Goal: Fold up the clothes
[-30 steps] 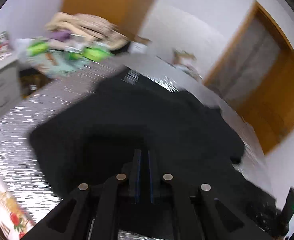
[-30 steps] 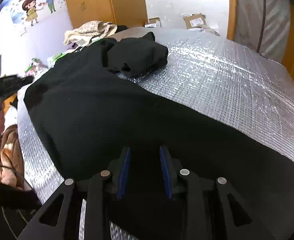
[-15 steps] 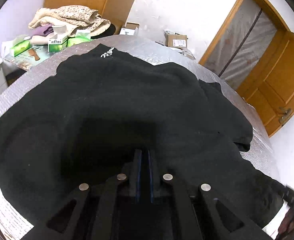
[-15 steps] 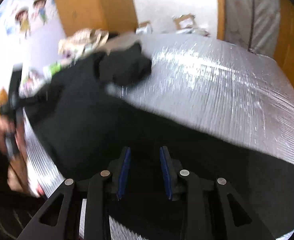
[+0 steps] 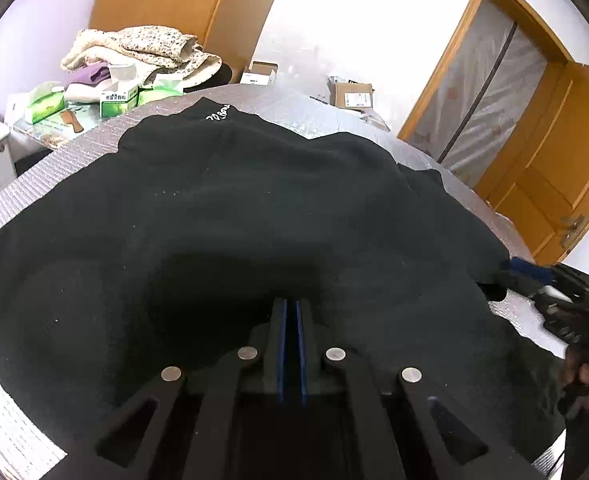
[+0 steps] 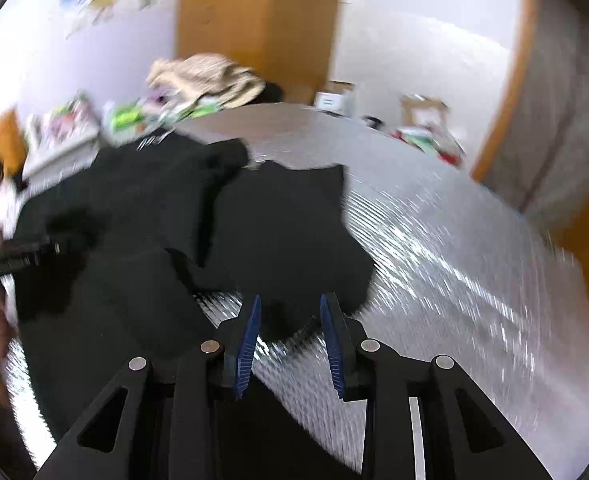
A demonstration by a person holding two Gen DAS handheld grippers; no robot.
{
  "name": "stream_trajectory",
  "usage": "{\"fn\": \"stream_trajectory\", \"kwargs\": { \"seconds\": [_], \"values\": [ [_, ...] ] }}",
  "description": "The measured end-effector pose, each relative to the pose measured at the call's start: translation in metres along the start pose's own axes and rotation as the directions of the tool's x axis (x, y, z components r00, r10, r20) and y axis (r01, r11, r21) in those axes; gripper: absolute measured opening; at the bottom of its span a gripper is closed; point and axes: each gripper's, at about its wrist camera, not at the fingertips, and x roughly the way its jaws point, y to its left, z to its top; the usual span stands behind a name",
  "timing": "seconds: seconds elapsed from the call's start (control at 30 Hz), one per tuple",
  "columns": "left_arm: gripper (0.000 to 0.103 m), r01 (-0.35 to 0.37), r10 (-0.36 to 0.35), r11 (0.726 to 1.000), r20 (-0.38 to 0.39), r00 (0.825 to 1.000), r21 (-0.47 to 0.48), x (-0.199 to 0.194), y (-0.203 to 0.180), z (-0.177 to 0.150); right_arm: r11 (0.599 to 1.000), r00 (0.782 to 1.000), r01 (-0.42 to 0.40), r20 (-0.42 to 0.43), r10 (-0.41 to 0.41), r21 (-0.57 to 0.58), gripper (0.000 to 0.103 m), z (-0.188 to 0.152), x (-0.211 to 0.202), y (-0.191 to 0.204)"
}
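Black garment (image 5: 254,208) beneath closed left fingers (image 5: 281,344), outspread beyond

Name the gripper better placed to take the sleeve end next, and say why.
Right. The right gripper is open, its jaws just short of the black garment's loose sleeve. The left gripper is shut over the garment's body.

both wrist views angled down, close over the black garment (image 5: 254,208), shared silver table (image 6: 454,260)

Silver quilted surface (image 5: 70,160) under 1 spread black garment (image 5: 254,208)
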Motion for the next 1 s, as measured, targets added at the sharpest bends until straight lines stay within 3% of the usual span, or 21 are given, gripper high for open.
{"fn": "stream_trajectory", "kwargs": {
  "seconds": [0.1,0.2,0.23,0.3,0.4,0.57,0.73,1.0],
  "values": [
    [0.005,0.003,-0.003,1.000,0.001,1.000,-0.003,0.001,0.000,0.000,0.992,0.998,0.000,-0.068,-0.009,-0.129,0.032,0.004,0.024,0.015],
    [0.005,0.006,-0.006,1.000,0.001,1.000,-0.007,0.002,0.001,0.001,0.984,0.995,-0.014,-0.102,-0.004,-0.177,0.030,0.008,0.040,0.022],
    [0.005,0.008,-0.008,1.000,0.001,1.000,-0.009,0.002,0.001,0.000,0.984,0.994,-0.019,-0.109,-0.001,-0.180,0.013,0.008,0.043,0.022],
    [0.005,0.009,-0.009,1.000,0.001,1.000,-0.011,0.002,0.001,0.001,0.989,0.996,-0.030,-0.093,0.016,-0.147,0.004,0.011,0.043,0.017],
    [0.005,0.010,-0.010,1.000,0.001,1.000,-0.012,0.002,0.001,0.001,0.997,0.999,-0.038,-0.016,0.037,-0.064,0.003,0.016,0.025,0.002],
    [0.005,0.015,-0.015,1.000,0.001,1.000,-0.015,0.002,0.002,0.001,0.990,0.995,-0.003,0.098,-0.011,0.142,0.002,0.016,-0.009,-0.050],
    [0.005,0.012,-0.012,1.000,0.001,1.000,-0.012,0.002,0.002,0.002,0.921,0.983,0.077,0.126,-0.135,0.383,0.002,-0.006,-0.039,-0.111],
    [0.005,0.007,-0.007,1.000,0.000,1.000,-0.007,0.001,0.000,0.001,0.761,0.942,0.270,0.002,-0.336,0.591,0.002,-0.054,-0.060,-0.170]
  ]
}}
